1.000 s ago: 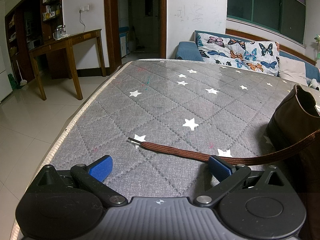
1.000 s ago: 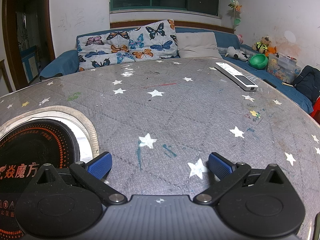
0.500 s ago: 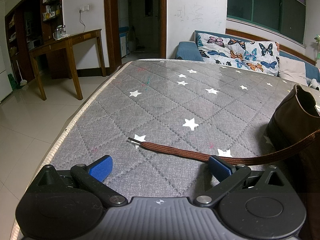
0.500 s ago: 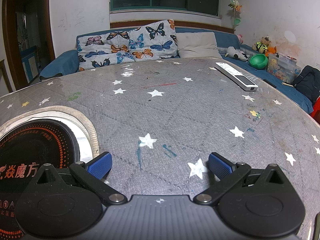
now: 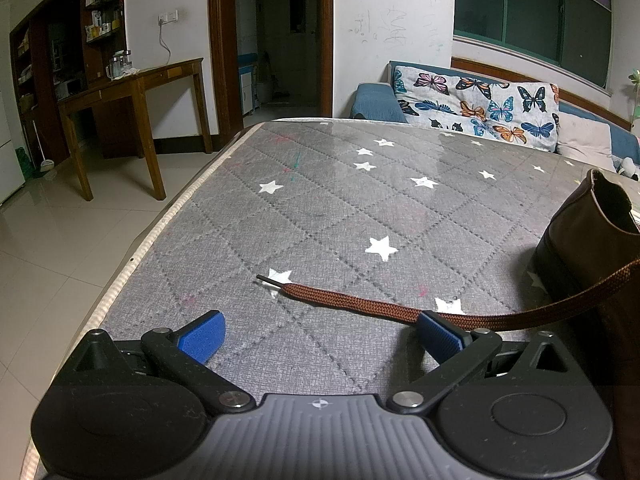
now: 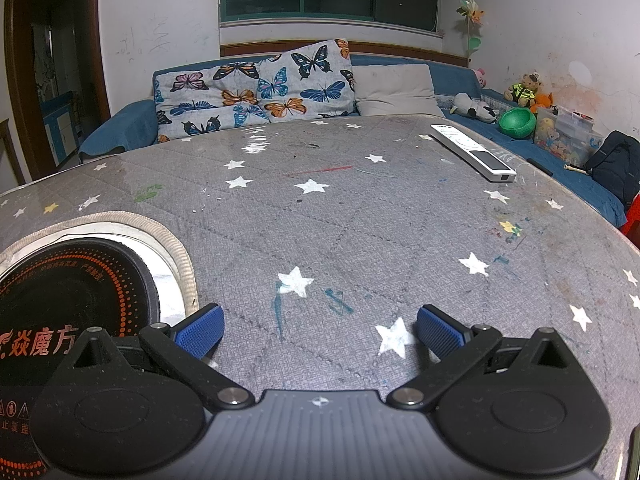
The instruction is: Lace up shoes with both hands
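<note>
A brown leather shoe (image 5: pixel 588 248) stands at the right edge of the left wrist view on the grey star-patterned table cover (image 5: pixel 340 208). Its brown lace (image 5: pixel 360 302) runs from the shoe leftward across the cover, ending in a black tip (image 5: pixel 266 279). My left gripper (image 5: pixel 320 334) is open, low over the cover; the lace passes just beyond its right fingertip (image 5: pixel 436 330), and nothing lies between the pads. In the right wrist view my right gripper (image 6: pixel 320 330) is open over bare cover. No shoe or lace shows there.
A round black induction hob (image 6: pixel 72 300) sits in a cut-out at the left of the right wrist view. A white remote (image 6: pixel 472 152) lies far right. The table's left edge (image 5: pixel 132 264) drops to tiled floor. A sofa with a butterfly pillow (image 6: pixel 260 88) stands behind.
</note>
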